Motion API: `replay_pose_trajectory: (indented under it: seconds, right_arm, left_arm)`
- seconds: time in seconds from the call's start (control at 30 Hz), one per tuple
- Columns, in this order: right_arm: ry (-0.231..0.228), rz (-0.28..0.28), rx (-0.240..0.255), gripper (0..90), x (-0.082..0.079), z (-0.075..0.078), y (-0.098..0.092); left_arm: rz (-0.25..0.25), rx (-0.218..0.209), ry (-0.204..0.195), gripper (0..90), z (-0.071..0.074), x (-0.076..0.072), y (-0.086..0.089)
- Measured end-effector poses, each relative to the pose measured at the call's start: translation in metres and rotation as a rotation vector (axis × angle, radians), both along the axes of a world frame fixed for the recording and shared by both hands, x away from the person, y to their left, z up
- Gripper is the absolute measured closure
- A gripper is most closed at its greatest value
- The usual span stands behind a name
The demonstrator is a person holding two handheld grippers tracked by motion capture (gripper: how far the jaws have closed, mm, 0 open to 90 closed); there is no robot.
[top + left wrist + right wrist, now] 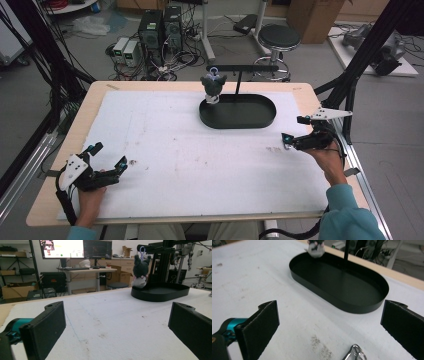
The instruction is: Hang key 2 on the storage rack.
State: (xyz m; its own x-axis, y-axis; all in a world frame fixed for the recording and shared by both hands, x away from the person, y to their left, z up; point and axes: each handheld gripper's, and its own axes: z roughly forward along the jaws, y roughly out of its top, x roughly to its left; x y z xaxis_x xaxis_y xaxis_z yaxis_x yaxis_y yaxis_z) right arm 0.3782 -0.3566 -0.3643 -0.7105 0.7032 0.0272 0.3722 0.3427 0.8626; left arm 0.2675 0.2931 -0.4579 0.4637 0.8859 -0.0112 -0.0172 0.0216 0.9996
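plush (213,85) at tray (240,120) left end, keyring (355,353) nr right

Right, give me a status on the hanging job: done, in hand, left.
Done: one plush toy hangs by its blue loop from the bar above the black tray.
In hand: nothing. The left gripper and right gripper are both open over the white mat.
Left: a metal keyring lies on the mat just ahead of the right gripper, probably the next thing to pick up and hang.

Matt black oval tray (372,305); fuzzy plush toy (140,271); shiny metal key ring (355,353); rough white mat (200,165) on the wooden desk (95,97).
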Motion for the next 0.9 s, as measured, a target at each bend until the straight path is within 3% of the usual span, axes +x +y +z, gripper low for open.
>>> replay_pose_trajectory:
  seconds: [0.23,0.37,0.43,0.9]
  right_arm:
    - [0.077,0.026,-0.12,1.1,0.015,-0.005,-0.001]
    - [0.104,0.053,-0.116,4.1,0.022,-0.005,-0.004]
    - [0.129,0.053,-0.135,4.1,0.025,-0.007,-0.005]
    - [0.191,0.076,-0.235,4.3,0.038,-0.013,-0.007]
  left_arm:
    - [0.0,0.0,0.0,1.7,0.0,0.0,0.0]
    - [0.0,0.002,0.0,1.7,0.0,0.0,0.0]
    - [0.0,0.0,0.0,1.7,0.0,0.0,0.0]
    - [0.0,0.0,0.0,1.7,0.0,0.0,0.0]
